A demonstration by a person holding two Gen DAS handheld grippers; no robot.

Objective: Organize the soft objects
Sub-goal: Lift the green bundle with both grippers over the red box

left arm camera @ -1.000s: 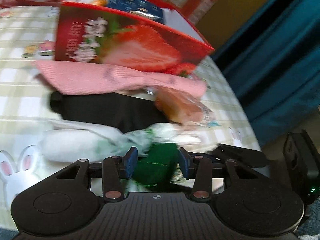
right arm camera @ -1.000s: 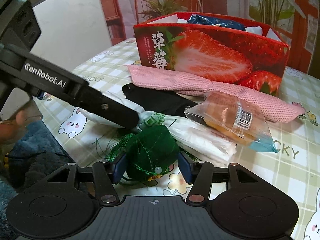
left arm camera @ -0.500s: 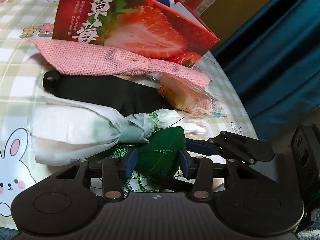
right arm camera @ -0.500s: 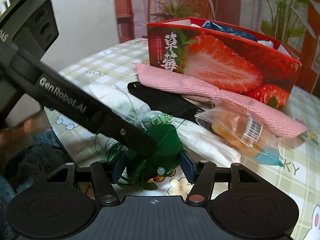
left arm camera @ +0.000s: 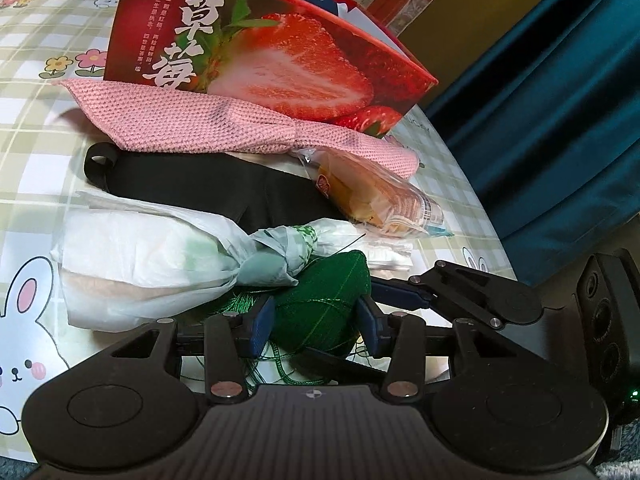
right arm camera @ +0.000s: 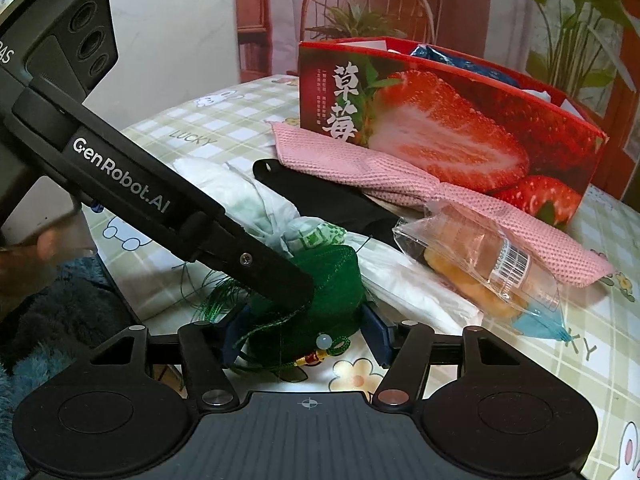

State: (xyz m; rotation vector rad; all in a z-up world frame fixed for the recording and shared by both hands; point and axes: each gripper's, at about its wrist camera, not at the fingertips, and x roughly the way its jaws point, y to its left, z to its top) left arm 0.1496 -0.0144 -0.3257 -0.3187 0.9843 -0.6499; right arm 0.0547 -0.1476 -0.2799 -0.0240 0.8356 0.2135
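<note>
A green woven pouch (left arm camera: 320, 304) with a tassel and bead sits at the table's near edge, and both grippers are around it. My left gripper (left arm camera: 315, 330) is shut on the pouch, its blue pads pressing its two sides. In the right wrist view one black finger (right arm camera: 256, 260) of the left gripper lies across the pouch (right arm camera: 332, 280). My right gripper (right arm camera: 306, 334) is open, with the pouch between its pads and a thin gap on each side. Behind stands the red strawberry box (right arm camera: 440, 128), holding a blue packet.
In front of the box lie a pink knitted cloth (left arm camera: 220, 124), a black cloth (left arm camera: 200, 184), a knotted white plastic bag (left arm camera: 140, 256) and a wrapped bread (left arm camera: 372, 196). A teal curtain (left arm camera: 560, 120) hangs to the right of the table. A blue fuzzy rug (right arm camera: 60, 312) lies below the edge.
My left gripper has sunk toward the table, its finger now lying across the pouch. The right gripper has rolled a little and its pads have eased apart.
</note>
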